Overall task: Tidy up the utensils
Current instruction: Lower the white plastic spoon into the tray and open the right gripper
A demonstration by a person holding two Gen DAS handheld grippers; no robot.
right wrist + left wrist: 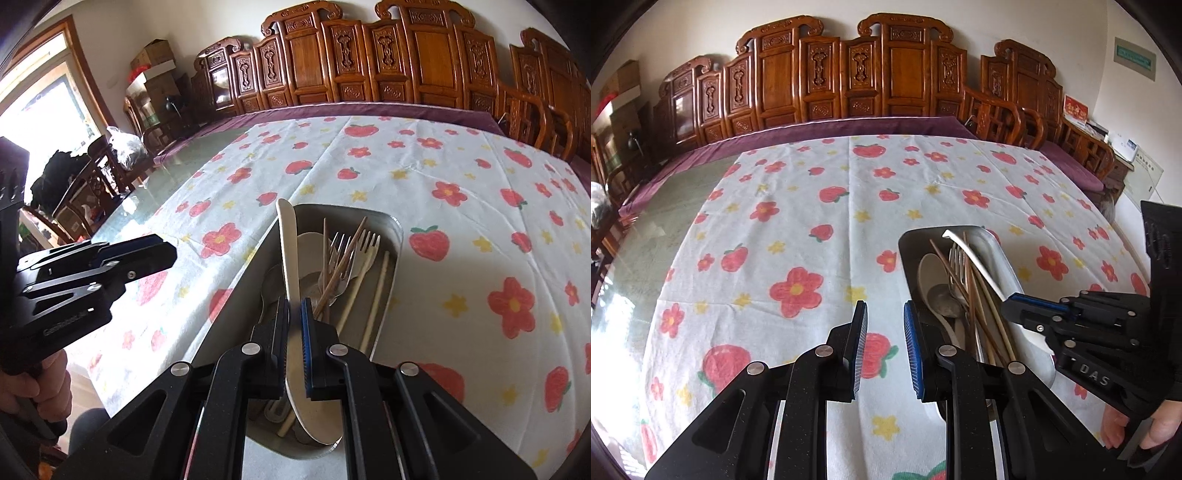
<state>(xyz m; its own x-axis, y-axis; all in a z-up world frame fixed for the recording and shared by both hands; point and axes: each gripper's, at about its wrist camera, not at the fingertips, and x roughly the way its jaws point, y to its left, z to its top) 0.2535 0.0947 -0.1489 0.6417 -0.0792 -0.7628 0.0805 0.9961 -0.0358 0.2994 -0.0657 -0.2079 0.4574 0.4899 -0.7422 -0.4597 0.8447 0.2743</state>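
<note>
right gripper (294, 314): clamped on white spoon (290, 258), handle pinched between both pads, bowl end back near the gripper body
left gripper (885, 347): jaws apart, holding nothing, just left of metal tray (391, 229)
white spoon: cream plastic, long flat handle pointing away over the tray
tray contents: forks (341, 251), brown chopsticks (343, 258), pale chopsticks (376, 291), jumbled together
tablecloth (798, 229): white, red flowers

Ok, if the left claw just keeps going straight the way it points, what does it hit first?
Probably only the flowered tablecloth: the open left claw points across bare cloth, with the metal tray of utensils off to its right. Depth is hard to judge, so its right finger may graze the tray's edge.
</note>
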